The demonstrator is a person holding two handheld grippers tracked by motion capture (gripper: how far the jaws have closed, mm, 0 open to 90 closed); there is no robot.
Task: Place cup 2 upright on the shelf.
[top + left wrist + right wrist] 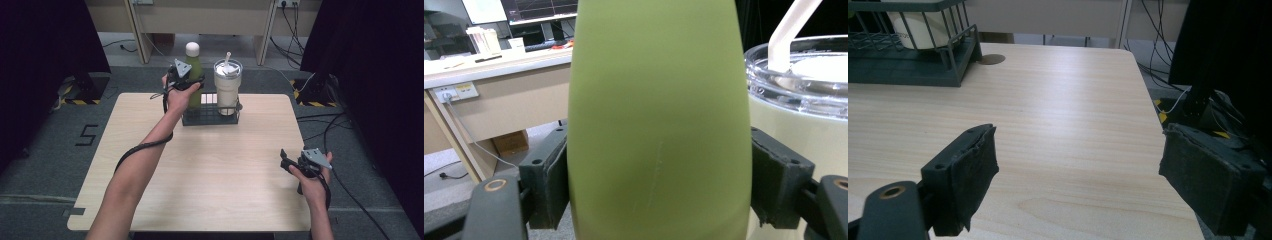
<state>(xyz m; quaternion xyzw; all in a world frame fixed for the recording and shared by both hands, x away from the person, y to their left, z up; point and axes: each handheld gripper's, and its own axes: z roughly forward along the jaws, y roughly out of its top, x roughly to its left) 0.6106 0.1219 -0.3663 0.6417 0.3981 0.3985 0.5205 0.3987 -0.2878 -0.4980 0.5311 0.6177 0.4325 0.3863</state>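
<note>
A green bottle with a cream cap stands in the left side of a dark wire rack at the table's far edge. My left gripper is shut on the bottle; in the left gripper view both pads press against the green body. Beside it in the rack stands a cream tumbler with a clear lid and straw. Near the table's right front edge my right gripper is held open over bare wood, with nothing between its fingers.
The light wood table has free room across its middle and front. Cables lie on the grey floor to the right. A desk with legs stands beyond the table. Black curtains flank both sides.
</note>
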